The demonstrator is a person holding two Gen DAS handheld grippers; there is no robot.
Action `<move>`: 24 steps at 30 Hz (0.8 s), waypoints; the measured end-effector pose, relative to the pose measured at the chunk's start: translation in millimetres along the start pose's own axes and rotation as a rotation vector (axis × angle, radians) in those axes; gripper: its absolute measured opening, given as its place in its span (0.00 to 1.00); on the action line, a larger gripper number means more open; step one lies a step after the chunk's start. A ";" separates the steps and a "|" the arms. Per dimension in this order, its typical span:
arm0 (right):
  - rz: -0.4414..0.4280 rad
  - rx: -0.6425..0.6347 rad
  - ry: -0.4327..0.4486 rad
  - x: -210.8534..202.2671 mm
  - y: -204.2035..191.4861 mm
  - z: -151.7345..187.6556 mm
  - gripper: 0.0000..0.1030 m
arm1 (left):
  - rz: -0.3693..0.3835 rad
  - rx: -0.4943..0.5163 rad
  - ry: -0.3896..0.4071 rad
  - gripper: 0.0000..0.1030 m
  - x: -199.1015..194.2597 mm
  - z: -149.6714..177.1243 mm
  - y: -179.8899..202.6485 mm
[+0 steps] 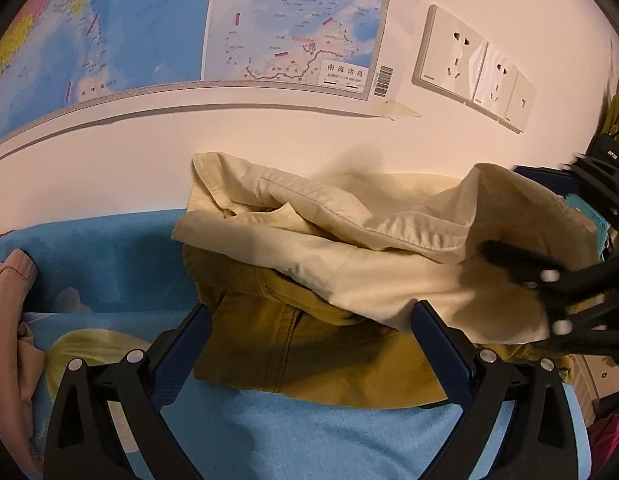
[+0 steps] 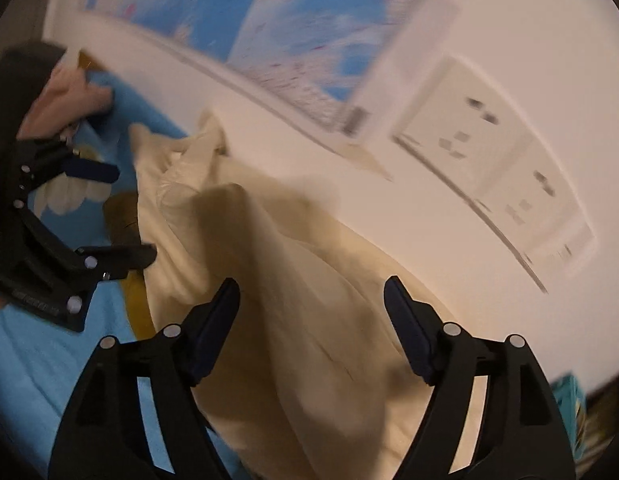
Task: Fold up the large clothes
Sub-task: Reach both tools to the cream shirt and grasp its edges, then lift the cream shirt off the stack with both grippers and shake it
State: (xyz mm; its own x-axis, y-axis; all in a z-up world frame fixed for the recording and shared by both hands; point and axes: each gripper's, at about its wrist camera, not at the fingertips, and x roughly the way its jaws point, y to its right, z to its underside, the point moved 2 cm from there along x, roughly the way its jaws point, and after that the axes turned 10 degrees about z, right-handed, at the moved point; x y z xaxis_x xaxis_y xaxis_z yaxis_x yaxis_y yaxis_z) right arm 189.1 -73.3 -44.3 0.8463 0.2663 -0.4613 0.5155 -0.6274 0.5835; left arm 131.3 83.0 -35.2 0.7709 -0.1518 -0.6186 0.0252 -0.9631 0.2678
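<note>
your left gripper sits nearest in its own view, fingers spread wide over the near edge of a mustard-brown garment, with nothing pinched between the pads. that garment lies flat on the blue blanket that covers the surface in front of you. on top of it, and a little further back, rests the cream garment, crumpled and partly bunched, its far folds reaching up against the white wall.

your right gripper hangs over the cream garment too, fingers standing apart with the cloth passing below and between them; the pads do not press on it. in the left wrist view the same gripper comes in blurred from the right, one finger lying on the cream cloth near its right end.

off to the left edge lies a pink garment, set apart from the pile. further back, on the wall, a map hangs with tape at its lower corner, and a row of wall sockets sits to its right.
</note>
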 end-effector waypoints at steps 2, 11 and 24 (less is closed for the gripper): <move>-0.071 0.001 -0.044 8.6 -3.8 -5.9 0.30 | 0.001 0.000 -0.003 0.94 0.6 0.3 -1.4; -0.022 0.423 0.176 -98.3 129.6 -12.4 0.06 | 0.042 0.036 0.045 0.94 -12.8 0.5 -8.8; 0.029 0.702 0.320 -186.5 219.0 35.7 0.06 | 0.096 0.062 0.098 0.94 -5.7 -8.1 2.5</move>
State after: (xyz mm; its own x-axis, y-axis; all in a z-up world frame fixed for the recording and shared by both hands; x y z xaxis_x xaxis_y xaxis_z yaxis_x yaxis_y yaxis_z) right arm 139.3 -286.6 145.7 0.9109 0.3740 -0.1741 0.3769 -0.9261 -0.0173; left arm 132.1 83.3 -25.0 0.8264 -0.2245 -0.5165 -0.0886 -0.9575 0.2744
